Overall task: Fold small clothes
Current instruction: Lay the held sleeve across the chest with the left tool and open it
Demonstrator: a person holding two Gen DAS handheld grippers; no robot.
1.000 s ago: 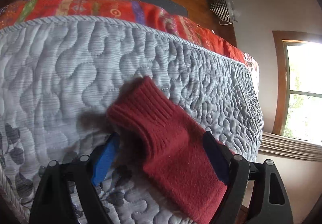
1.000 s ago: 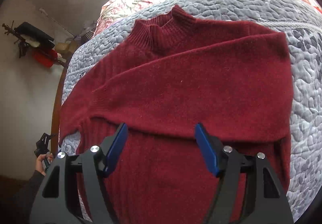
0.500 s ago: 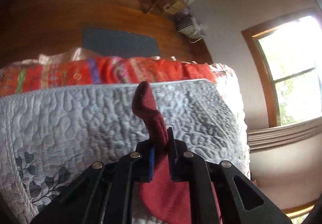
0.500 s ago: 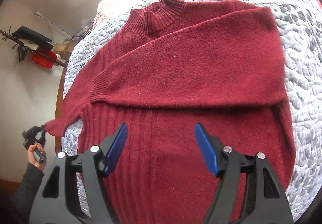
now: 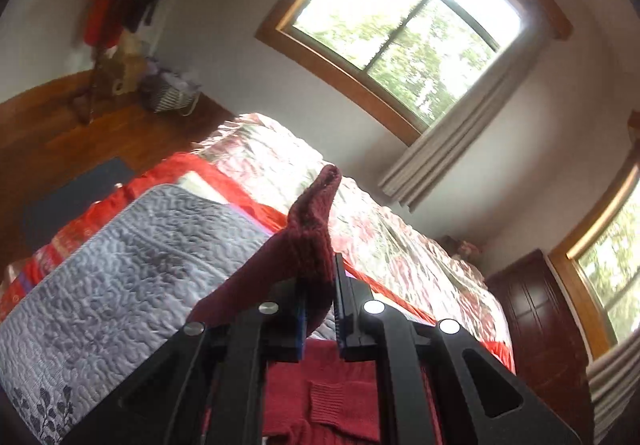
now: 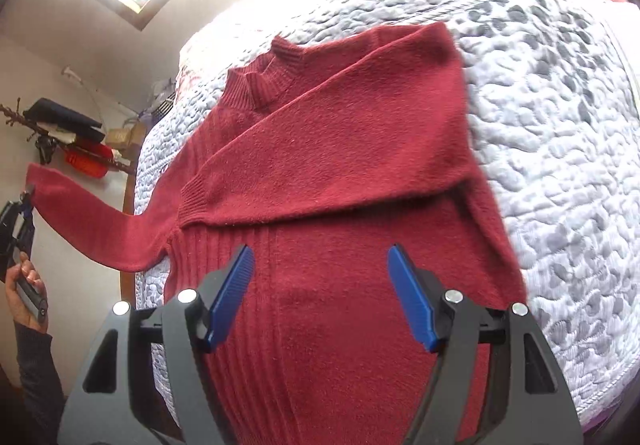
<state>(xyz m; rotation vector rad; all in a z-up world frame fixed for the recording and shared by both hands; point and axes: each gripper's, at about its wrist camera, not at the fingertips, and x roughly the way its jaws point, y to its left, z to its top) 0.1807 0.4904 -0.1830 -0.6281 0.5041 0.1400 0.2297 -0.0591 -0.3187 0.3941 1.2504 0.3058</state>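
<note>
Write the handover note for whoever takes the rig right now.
Left tool: shut on the cuff of one sleeve, lifted off the quilt and stretched out to the side.
Right tool: open, holding nothing, hovering over the sweater near its hem.
Sweater lies flat on the quilt, collar away from the right tool.
Done: the other sleeve is folded across the chest.
Left: lay the held sleeve across the body, then fold the body up.

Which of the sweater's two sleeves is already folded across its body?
The sleeve lying flat across the chest; the other sleeve is held out by the left gripper.
</note>
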